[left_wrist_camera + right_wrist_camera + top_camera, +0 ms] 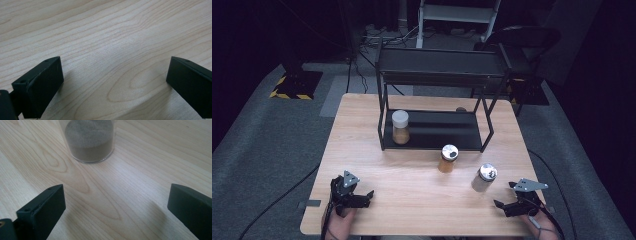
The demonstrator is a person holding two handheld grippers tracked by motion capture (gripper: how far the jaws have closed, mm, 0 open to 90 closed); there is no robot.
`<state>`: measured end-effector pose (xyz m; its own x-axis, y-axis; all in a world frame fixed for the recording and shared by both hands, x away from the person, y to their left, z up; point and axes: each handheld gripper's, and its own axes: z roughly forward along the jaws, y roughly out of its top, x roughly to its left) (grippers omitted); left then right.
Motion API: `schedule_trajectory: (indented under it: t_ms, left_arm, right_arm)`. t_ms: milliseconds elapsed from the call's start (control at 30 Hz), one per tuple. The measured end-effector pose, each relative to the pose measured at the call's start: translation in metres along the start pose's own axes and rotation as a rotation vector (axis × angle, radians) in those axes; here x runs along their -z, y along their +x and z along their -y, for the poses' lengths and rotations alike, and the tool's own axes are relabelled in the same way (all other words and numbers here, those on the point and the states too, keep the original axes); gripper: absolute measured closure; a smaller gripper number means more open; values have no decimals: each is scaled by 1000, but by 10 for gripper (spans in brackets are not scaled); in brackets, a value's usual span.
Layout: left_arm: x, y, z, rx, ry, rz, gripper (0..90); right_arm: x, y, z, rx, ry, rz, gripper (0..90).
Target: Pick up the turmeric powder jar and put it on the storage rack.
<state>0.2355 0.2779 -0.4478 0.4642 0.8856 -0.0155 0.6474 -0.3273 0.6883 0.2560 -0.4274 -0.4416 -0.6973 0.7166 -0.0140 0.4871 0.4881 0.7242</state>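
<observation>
Both black two-jaw tongs, left (368, 195) and right (499, 205), parked spread and empty along the bottom of the pale wooden surface (412, 200). Right tongs aimed at the silver-lidded glass jar of grey powder (484, 178), lower right, just ahead. Likely the start; next, advancing to straddle and clamp it.

The top of the grey jar (88, 140) is cut off in the right gripper view, so its lid is out of sight. Behind the black rack (434, 100), a small brown thing (460, 109) is too tiny to tell.
</observation>
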Motion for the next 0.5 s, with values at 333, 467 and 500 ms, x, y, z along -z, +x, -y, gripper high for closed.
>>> schedule_trajectory:
  t_ms: [333,467,500]
  left_arm:
    - [0,0,0,0,0,0,9]
    - [0,0,0,0,0,0,8]
    - [0,0,0,0,0,0,9]
  right_arm:
    - [30,4,-15,7,-57,10,16]
    - [41,2,-24,8,-83,1,16]
    - [43,2,-26,6,-89,-4,16]
